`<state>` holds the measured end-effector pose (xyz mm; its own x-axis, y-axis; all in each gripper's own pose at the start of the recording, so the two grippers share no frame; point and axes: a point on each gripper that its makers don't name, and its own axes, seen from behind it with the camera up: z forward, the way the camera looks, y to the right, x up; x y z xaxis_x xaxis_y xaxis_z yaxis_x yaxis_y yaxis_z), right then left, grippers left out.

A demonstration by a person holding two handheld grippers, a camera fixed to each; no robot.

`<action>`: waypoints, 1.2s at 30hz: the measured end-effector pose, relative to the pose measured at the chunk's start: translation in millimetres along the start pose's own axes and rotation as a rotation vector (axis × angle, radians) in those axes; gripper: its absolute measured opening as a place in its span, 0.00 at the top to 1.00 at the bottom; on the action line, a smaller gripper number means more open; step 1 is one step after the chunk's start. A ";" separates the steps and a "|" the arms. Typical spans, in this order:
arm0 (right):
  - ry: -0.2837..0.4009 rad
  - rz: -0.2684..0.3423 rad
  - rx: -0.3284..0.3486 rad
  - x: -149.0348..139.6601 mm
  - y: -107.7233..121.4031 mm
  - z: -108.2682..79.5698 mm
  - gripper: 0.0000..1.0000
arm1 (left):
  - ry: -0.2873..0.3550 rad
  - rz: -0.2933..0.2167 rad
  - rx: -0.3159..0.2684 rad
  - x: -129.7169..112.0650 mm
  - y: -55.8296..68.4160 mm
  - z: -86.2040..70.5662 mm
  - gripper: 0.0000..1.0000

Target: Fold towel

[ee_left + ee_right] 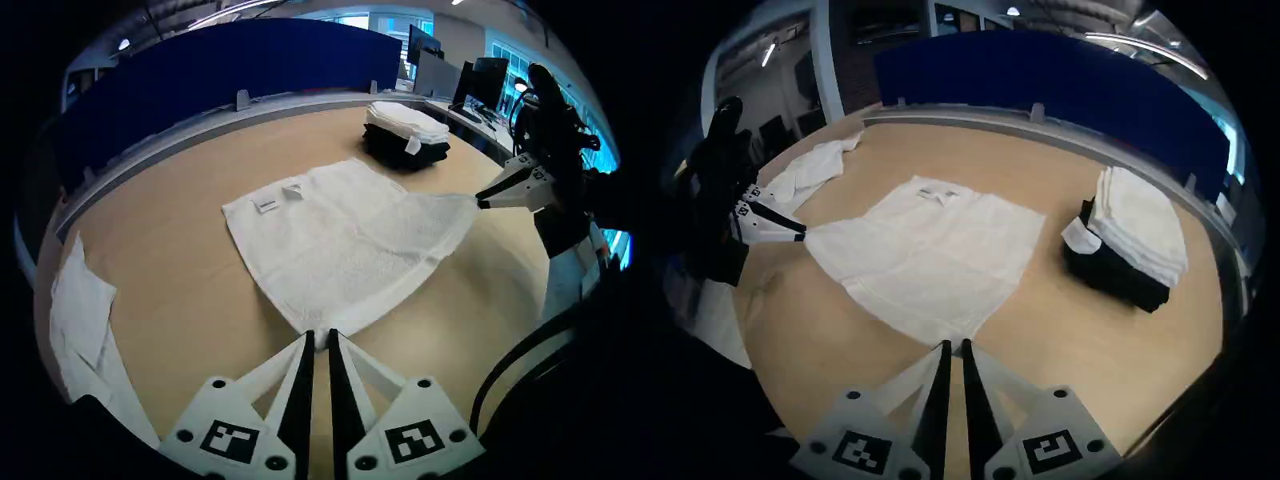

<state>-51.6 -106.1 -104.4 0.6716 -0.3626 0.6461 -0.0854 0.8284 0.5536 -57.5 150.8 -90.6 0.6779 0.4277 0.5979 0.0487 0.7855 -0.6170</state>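
Note:
A white towel (344, 232) lies spread on the tan table (184, 272), with small tags near its far edge. My left gripper (320, 340) is shut on the towel's near corner, which is pulled to a point between the fingers. In the same view, my right gripper (482, 200) pinches the opposite corner at the right. In the right gripper view the towel (928, 248) stretches away from my right gripper (952, 346), shut on its near corner. My left gripper (800, 234) holds the left corner there.
A stack of folded white and dark towels (406, 132) sits at the table's far side, also seen as the stack (1130, 236). Loose white cloth (80, 320) lies near the table's left edge. A blue partition (232, 64) runs behind the table. Monitors (480, 80) stand at the back right.

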 end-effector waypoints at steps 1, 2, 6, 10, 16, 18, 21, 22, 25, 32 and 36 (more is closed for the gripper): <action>0.002 0.001 0.002 1.1 -1.9 -2.9 0.90 | 0.002 -0.006 0.000 0.6 0.9 -3.2 0.88; 0.004 0.002 0.004 2.1 -3.6 -5.5 0.90 | 0.004 -0.012 0.001 1.1 1.7 -6.1 0.88; 0.012 0.008 0.008 5.3 -10.0 -16.0 0.90 | 0.013 -0.037 -0.002 4.9 4.4 -18.4 0.88; 0.020 0.025 0.015 7.2 -16.9 -26.3 0.90 | 0.025 -0.054 -0.003 11.1 6.3 -28.2 0.88; 0.036 0.045 0.023 10.8 -25.2 -39.6 0.90 | 0.040 -0.056 -0.006 19.9 8.7 -38.7 0.88; 0.037 0.046 0.021 11.2 -25.7 -41.8 0.90 | 0.045 -0.054 -0.007 22.0 9.7 -40.7 0.88; 0.035 0.042 0.020 11.3 -24.6 -42.5 0.90 | 0.046 -0.055 -0.007 22.8 10.4 -42.2 0.88; 0.035 0.042 0.019 11.8 -24.1 -42.5 0.90 | 0.046 -0.056 -0.008 22.9 10.4 -42.4 0.88; 0.036 0.041 0.018 14.2 -22.5 -42.1 0.90 | 0.047 -0.057 -0.009 23.2 9.8 -42.5 0.88; 0.042 0.030 0.018 28.6 -15.6 -36.7 0.90 | 0.049 -0.077 -0.006 29.1 2.1 -38.2 0.88; 0.040 0.029 0.018 39.1 -6.3 -29.1 0.90 | 0.043 -0.095 -0.004 36.5 -5.4 -31.4 0.88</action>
<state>-3.4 -113.1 -97.8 0.6973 -0.3207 0.6411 -0.1182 0.8306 0.5441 -10.0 148.1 -81.5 0.7008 0.3319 0.6314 0.1172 0.8195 -0.5610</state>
